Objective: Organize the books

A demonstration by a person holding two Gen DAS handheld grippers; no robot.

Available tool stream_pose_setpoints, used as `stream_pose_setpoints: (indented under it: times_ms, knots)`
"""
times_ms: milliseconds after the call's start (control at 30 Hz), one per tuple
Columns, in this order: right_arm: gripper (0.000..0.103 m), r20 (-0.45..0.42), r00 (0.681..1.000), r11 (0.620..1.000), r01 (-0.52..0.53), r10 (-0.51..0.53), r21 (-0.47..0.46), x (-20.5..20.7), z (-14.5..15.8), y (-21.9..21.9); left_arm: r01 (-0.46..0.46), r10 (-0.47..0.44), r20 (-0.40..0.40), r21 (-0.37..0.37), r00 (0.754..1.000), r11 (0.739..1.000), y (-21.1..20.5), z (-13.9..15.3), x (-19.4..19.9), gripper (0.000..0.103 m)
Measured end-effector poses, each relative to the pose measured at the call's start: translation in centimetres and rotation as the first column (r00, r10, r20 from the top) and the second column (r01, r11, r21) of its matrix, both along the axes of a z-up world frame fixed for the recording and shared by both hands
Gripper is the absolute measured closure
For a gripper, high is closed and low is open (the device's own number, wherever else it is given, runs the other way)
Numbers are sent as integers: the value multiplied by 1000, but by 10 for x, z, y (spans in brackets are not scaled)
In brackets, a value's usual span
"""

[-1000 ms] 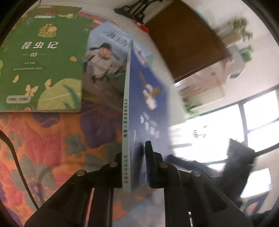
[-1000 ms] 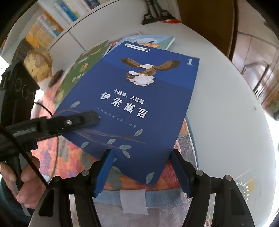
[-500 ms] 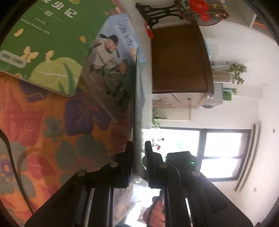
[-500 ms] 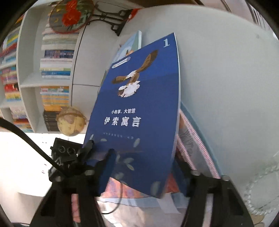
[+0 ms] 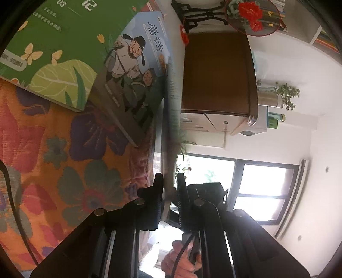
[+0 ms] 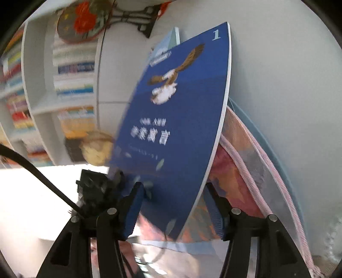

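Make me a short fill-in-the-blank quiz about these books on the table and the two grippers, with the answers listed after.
1. The left gripper is shut on the edge of the ____ book.
2. That book's cover shows a flying ____.
3. The numeral in its top corner is ____.
4. The green book lies flat on the ____-patterned cloth.

Missing words: blue; eagle; 1; flower

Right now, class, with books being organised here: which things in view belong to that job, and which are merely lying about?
Part of the job:
- blue eagle book, pinched on edge by the left gripper
- right gripper, jaws opening around it
- green insect book
- cartoon-cover book

Lying about:
- floral cloth
- round fan with red flower
- potted plant
- globe
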State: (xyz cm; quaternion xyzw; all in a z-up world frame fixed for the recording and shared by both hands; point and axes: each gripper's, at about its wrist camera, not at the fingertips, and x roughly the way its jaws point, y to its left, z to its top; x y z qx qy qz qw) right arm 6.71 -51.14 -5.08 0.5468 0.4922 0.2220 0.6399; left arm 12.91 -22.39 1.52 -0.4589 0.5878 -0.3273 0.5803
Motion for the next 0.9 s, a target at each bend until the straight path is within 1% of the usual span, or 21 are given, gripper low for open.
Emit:
stream_pose_setpoints:
  times_ms: [33, 67, 100, 133, 200, 233, 267, 333, 367, 433, 533, 600, 667, 700, 733, 833, 900]
  knots:
    - [47, -3, 1000, 999, 10, -10, 35, 3, -3, 0, -1, 1, -7, -2, 1000, 1000, -2, -1, 1, 94]
    - [56, 3, 1000, 998, 21, -21, 51, 4, -3, 0, 1, -1, -12, 2, 1000, 1000, -3, -3, 1, 94]
    - [69, 16, 999, 999, 28, -29, 47, 5, -1, 0, 1, -1, -11, 16, 1000, 1000, -10, -3, 4, 95]
    - [73, 26, 999, 999, 31, -32, 6, 6, 4, 2, 3, -3, -7, 41, 1000, 999, -10, -3, 4, 95]
    - [88, 62, 998, 997, 34, -30, -63, 4, 17, 5, 24, -26, 12, 128, 1000, 992, -10, -4, 3, 93]
    - [90, 80, 997, 995, 26, -18, -98, 3, 26, 7, 43, -49, 26, 179, 998, 983, -12, -4, 3, 84]
    - [91, 97, 995, 990, 13, 1, -142, 0, 34, 6, 54, -62, 32, 210, 998, 976, -12, -4, 2, 78]
    - [92, 125, 991, 974, -13, 42, -224, -5, 49, 9, 69, -81, 42, 240, 996, 968, -12, -5, -1, 72]
    - [92, 131, 990, 969, -25, 58, -246, -6, 54, 12, 79, -93, 46, 250, 995, 965, -12, -4, -3, 67]
    - [92, 131, 989, 967, -34, 69, -252, -10, 56, 11, 99, -115, 42, 266, 993, 959, -11, -4, -6, 64]
    - [92, 110, 991, 970, -54, 82, -238, -16, 57, 6, 164, -185, 39, 305, 982, 938, -4, -4, -21, 64]
    - [92, 96, 991, 969, -70, 95, -236, -24, 57, -2, 183, -225, 59, 401, 973, 898, -1, 2, -26, 64]
    - [92, 88, 992, 973, -73, 95, -218, -30, 57, -8, 185, -258, 81, 498, 963, 847, -1, 5, -24, 64]
    - [92, 79, 993, 976, -71, 89, -206, -33, 55, -12, 186, -268, 87, 520, 960, 834, -3, 5, -21, 64]
    - [92, 63, 994, 981, -73, 86, -181, -36, 51, -17, 187, -276, 93, 532, 956, 826, -7, 4, -15, 64]
    - [92, 32, 997, 992, -66, 70, -106, -38, 41, -25, 209, -286, 105, 459, 953, 864, -21, -3, -1, 64]
    - [92, 20, 997, 993, -78, 80, -88, -38, 38, -27, 223, -295, 123, 407, 947, 886, -31, -5, 4, 67]
